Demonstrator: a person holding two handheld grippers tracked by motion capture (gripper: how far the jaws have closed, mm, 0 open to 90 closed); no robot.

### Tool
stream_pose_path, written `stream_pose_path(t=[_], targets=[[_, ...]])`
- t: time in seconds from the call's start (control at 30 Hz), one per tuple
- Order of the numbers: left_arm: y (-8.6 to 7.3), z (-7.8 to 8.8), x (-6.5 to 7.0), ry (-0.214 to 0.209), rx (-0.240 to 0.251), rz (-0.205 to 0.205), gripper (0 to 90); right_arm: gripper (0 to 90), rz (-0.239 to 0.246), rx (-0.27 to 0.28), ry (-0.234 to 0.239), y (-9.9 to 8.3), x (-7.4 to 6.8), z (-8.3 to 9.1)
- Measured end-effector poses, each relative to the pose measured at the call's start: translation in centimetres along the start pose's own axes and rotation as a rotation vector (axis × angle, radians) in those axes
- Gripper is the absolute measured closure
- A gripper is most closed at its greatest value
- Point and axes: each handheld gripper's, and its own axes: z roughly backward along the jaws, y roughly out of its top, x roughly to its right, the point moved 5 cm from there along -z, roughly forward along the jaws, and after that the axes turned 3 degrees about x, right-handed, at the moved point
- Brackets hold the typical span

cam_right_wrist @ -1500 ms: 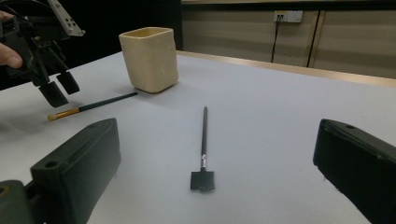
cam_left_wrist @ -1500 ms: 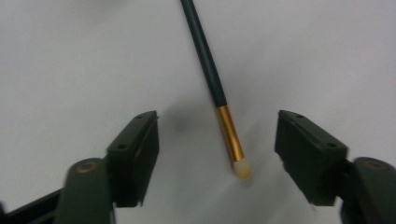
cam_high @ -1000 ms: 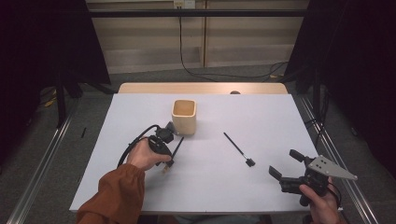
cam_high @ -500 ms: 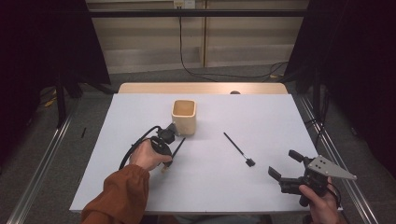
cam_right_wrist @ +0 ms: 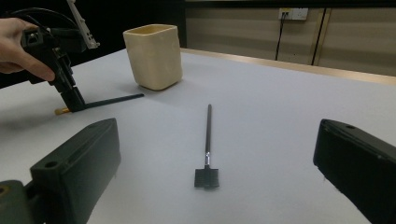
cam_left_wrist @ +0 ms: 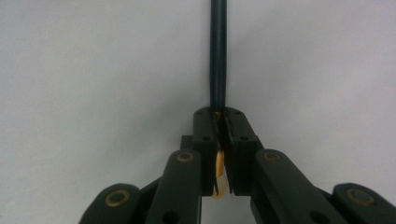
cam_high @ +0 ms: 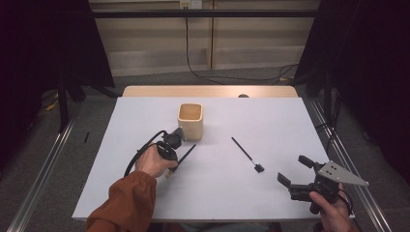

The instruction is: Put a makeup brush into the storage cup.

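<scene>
A: What had changed? 
B: My left gripper (cam_left_wrist: 219, 122) had just clamped the dark stick (cam_left_wrist: 217, 51), lying on the worktop (cam_high: 270, 121) beside the cup (cam_high: 190, 121). 
A: Remaining? 
B: Lifting it; the brush (cam_right_wrist: 207, 145) lay untouched before my released right gripper (cam_high: 296, 171).

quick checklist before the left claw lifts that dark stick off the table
1. Left claw shut on the thin dark stick with the yellow end: ok; its jaws have just been closing.
2. Grip near the yellow end, long shaft sticking out: ok.
3. Cream square cup upright, mouth open: ok.
4. Stick off the white table: not ok, still lying flat.
5. Right claw open, away from the path: ok.
6. Cup's inside clear: cannot tell.
</scene>
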Motion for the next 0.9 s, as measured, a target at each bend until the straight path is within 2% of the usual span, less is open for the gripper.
stream_pose_path(t=[0.1,0.33,0.4,0.43,0.63,0.9], targets=[[-0.1,0.1,-0.4,-0.027,0.008,0.004,84.7,0.0,-0.002,0.001,-0.003,0.0,0.0,0.0],[-0.4,0.3,-0.5,-0.046,0.041,0.006,84.7,0.0,0.0,-0.002,-0.003,0.0,0.0,0.0],[-0.4,0.4,-0.5,-0.063,0.057,0.008,84.7,0.0,-0.001,0.0,-0.004,0.0,0.0,0.0],[-0.5,0.7,-0.6,-0.074,0.079,0.015,84.7,0.0,-0.001,-0.001,-0.003,0.0,0.0,0.0],[-0.6,1.3,-0.7,-0.113,0.138,0.018,84.7,0.0,-0.002,-0.001,-0.002,0.0,0.1,-0.1],[-1.0,2.2,-0.4,-0.127,0.23,-0.007,84.6,0.0,0.003,-0.004,0.001,0.0,0.0,-0.2]])
